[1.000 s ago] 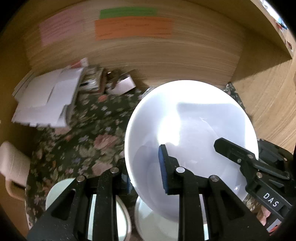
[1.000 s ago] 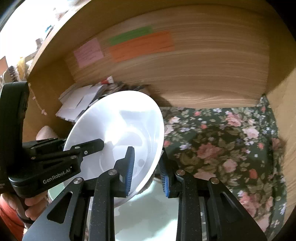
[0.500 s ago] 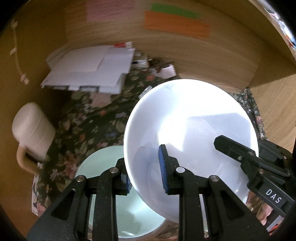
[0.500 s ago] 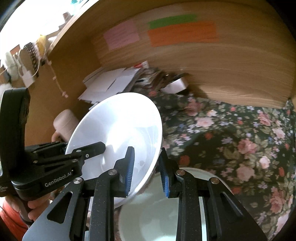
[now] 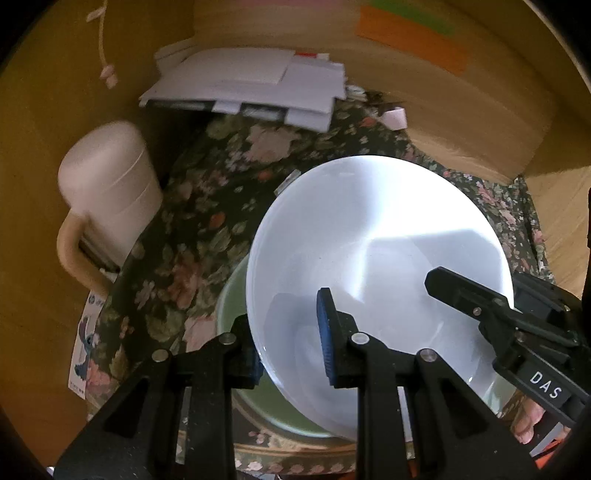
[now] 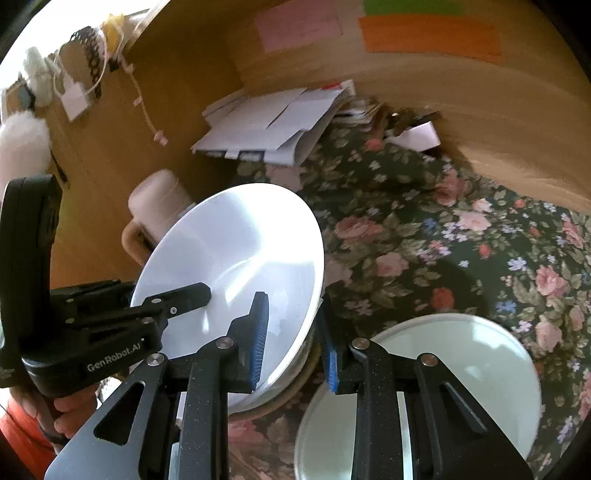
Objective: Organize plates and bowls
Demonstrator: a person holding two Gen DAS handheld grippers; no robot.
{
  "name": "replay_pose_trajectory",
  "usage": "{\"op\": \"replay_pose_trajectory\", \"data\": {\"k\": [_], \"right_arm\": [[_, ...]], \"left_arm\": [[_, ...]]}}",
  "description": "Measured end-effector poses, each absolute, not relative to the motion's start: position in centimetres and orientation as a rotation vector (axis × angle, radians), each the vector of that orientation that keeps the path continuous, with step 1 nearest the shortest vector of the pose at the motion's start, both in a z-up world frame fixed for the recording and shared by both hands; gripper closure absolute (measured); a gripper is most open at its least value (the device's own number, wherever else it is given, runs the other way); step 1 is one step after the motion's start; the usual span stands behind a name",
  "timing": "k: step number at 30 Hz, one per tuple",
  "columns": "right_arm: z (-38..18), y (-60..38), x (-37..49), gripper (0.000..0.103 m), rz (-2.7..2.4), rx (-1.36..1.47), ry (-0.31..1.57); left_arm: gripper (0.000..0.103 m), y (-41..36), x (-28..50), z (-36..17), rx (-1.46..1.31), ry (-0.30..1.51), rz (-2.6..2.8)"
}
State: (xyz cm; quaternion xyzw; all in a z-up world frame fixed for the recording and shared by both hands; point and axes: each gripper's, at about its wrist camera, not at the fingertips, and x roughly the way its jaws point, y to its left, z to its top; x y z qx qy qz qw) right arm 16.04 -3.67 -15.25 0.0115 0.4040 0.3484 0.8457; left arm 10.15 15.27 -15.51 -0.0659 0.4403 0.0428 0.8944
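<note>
A large white bowl (image 5: 376,243) is held tilted above the floral cloth, gripped from both sides. My left gripper (image 5: 288,347) is shut on its near-left rim. My right gripper (image 6: 293,332) is shut on its right rim; the bowl also shows in the right wrist view (image 6: 236,258). A pale green bowl (image 5: 236,310) on a floral-rimmed plate (image 5: 295,458) lies directly under the white bowl. A pale green plate (image 6: 443,387) lies on the cloth to the right.
A cream mug (image 5: 107,195) stands at the left by the wooden wall. A pile of white papers (image 5: 251,85) lies at the back. Wooden walls with sticky notes (image 6: 428,33) enclose the floral cloth (image 6: 443,240).
Both grippers have carried the white bowl leftward and lower, over the pale green bowl. The mug and papers have come nearer. Both grips are unchanged.
</note>
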Motion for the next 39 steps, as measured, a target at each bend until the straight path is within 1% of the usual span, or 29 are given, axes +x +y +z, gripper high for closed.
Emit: {"op": "replay_pose_trajectory", "data": {"k": [5,11,14,27,34,39], "right_arm": [[-16.4,-2.7,16.0,0.079,0.75,0.01,0.887],[-17.2,-2.5,16.1,0.079,0.764,0.003,0.914],[-17.1,-2.4,15.9,0.077,0.775,-0.014,0.912],[-16.7,-2.5,15.8,0.076,0.784,-0.018,0.922],[-16.2,-3.0,15.4,0.075,0.755,-0.047,0.873],[-16.6,-3.3,15.7,0.074,0.764,-0.042,0.883]], "left_arm": [[0.079,16.3,9.5,-16.5,-0.15,0.938,0.096],[0.079,16.2,9.5,-16.6,-0.124,0.924,0.094],[0.079,16.1,9.5,-16.6,-0.104,0.916,0.097],[0.079,16.0,9.2,-16.7,-0.093,0.917,0.088],[0.079,16.1,9.2,-16.8,-0.101,0.92,0.09],[0.079,15.9,9.5,-16.7,-0.091,0.919,0.094]]}}
